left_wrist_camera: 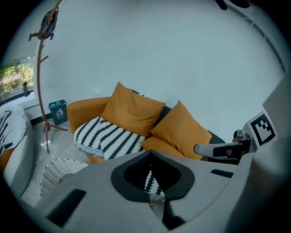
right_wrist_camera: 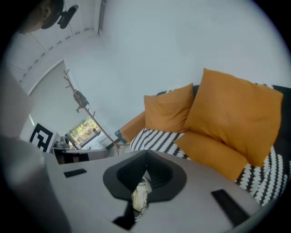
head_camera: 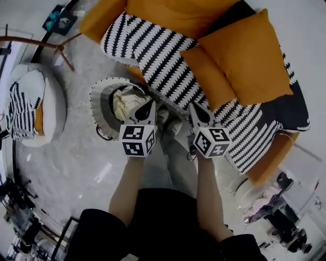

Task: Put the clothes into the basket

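Observation:
A round woven basket [head_camera: 97,104] stands on the floor by the sofa's front, with cream clothes [head_camera: 125,102] lying in it. My left gripper [head_camera: 150,108] hovers just right of the basket's rim, jaws shut with nothing in them. My right gripper [head_camera: 197,109] is level with it over the sofa's edge, also shut and empty. In the left gripper view the jaws [left_wrist_camera: 150,152] meet, and only a sliver of the striped blanket shows through the slit. The basket [left_wrist_camera: 57,173] sits low at the left. In the right gripper view the jaws [right_wrist_camera: 146,154] are likewise shut.
An orange sofa [head_camera: 168,12] with orange cushions [head_camera: 249,56] and a black-and-white striped blanket [head_camera: 158,56] fills the far side. A white round chair [head_camera: 53,109] with a striped cloth stands left. A wooden coat stand [head_camera: 51,46] is behind the basket. Grey cloth [head_camera: 170,153] shows between my arms.

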`<action>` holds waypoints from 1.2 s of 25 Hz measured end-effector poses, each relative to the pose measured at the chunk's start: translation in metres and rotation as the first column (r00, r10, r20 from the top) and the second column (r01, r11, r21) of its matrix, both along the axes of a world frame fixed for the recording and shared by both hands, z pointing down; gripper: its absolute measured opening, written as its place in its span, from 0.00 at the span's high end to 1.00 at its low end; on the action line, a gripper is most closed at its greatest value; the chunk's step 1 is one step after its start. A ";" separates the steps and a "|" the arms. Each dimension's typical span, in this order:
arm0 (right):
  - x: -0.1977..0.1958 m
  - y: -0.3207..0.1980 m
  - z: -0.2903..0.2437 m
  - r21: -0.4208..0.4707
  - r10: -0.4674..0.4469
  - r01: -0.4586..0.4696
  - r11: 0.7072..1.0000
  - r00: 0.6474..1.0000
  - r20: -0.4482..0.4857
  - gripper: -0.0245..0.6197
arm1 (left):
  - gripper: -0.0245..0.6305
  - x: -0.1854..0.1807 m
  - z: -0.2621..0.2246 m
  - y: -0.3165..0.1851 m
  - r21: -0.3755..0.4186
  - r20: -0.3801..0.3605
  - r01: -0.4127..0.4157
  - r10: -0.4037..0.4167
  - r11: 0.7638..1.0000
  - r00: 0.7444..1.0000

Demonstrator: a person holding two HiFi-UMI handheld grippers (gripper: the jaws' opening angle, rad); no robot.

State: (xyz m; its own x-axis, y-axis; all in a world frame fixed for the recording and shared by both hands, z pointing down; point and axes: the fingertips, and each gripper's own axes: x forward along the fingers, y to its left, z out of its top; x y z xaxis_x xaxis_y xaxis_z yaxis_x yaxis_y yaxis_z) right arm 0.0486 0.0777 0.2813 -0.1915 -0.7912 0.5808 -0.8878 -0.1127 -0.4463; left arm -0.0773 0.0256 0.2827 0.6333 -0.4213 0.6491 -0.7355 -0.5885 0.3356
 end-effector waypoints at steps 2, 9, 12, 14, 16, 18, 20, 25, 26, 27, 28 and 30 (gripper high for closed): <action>0.037 0.015 -0.024 0.023 0.098 -0.098 0.995 0.995 -0.014 0.94 | 0.95 0.048 -0.029 0.004 0.035 -0.030 -0.091 0.092 0.995 0.995; 0.172 0.087 -0.138 0.208 0.490 -0.468 0.859 0.869 -0.067 0.94 | 0.95 0.181 -0.140 0.030 0.151 -0.162 -0.263 0.286 0.953 0.944; 0.211 0.132 -0.190 0.261 0.580 -0.540 0.800 0.807 -0.110 0.94 | 0.95 0.223 -0.187 0.063 0.159 -0.232 -0.287 0.319 0.944 0.919; 0.229 0.150 -0.227 0.309 0.613 -0.553 0.774 0.777 -0.144 0.94 | 0.95 0.258 -0.226 0.083 0.209 -0.274 -0.335 0.384 0.919 0.882; 0.240 0.167 -0.264 0.372 0.644 -0.558 0.742 0.748 -0.162 0.94 | 0.95 0.284 -0.266 0.102 0.280 -0.290 -0.383 0.457 0.881 0.841; 0.257 0.180 -0.304 0.447 0.677 -0.559 0.698 0.718 -0.161 0.94 | 0.95 0.307 -0.304 0.118 0.352 -0.292 -0.417 0.522 0.838 0.802; 0.270 0.194 -0.340 0.509 0.704 -0.552 0.660 0.691 -0.162 0.94 | 0.95 0.324 -0.337 0.134 0.417 -0.281 -0.444 0.577 0.793 0.767; 0.287 0.220 -0.402 0.609 0.729 -0.501 0.615 0.656 -0.196 0.94 | 0.95 0.351 -0.397 0.158 0.554 -0.245 -0.444 0.647 0.705 0.722; 0.289 0.221 -0.407 0.618 0.731 -0.494 0.612 0.652 -0.202 0.94 | 0.95 0.354 -0.403 0.161 0.567 -0.242 -0.444 0.656 0.694 0.715; 0.289 0.222 -0.411 0.624 0.732 -0.489 0.609 0.649 -0.206 0.94 | 0.95 0.356 -0.408 0.162 0.576 -0.239 -0.445 0.662 0.686 0.710; 0.289 0.222 -0.414 0.629 0.733 -0.485 0.607 0.647 -0.209 0.94 | 0.95 0.357 -0.412 0.162 0.583 -0.238 -0.445 0.666 0.680 0.707; 0.289 0.221 -0.419 0.635 0.733 -0.477 0.607 0.644 -0.217 0.94 | 0.95 0.359 -0.420 0.163 0.593 -0.239 -0.443 0.672 0.672 0.701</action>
State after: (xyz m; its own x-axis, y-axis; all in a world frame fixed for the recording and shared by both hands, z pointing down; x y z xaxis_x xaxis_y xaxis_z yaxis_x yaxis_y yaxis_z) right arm 0.3376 0.2985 -0.1379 0.6012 -0.7985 -0.0307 -0.7850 -0.5830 -0.2092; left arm 0.2820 0.1885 -0.1368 0.9934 -0.0587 0.0981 -0.0670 -0.9942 0.0844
